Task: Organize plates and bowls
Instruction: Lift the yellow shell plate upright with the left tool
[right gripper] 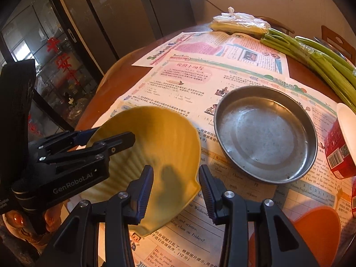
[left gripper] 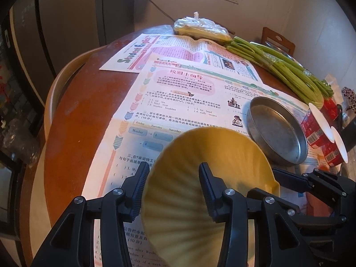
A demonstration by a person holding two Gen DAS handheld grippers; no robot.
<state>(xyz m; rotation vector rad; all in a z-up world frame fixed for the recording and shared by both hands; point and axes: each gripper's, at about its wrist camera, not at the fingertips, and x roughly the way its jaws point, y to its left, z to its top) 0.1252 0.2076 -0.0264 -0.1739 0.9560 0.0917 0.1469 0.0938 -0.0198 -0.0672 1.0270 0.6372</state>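
A yellow shell-shaped plate hangs tilted over the newspaper, left of a round metal plate that lies empty on the paper. My right gripper is shut on the yellow plate's near corner. My left gripper straddles the plate's left rim. One finger sits outside the rim and one over the inside, and its jaws stand apart, so it is open.
Newspapers cover a round wooden table. A celery bundle and a bagged yellow item lie at the back. Red cups stand right of the metal plate. An orange rounded object is near right.
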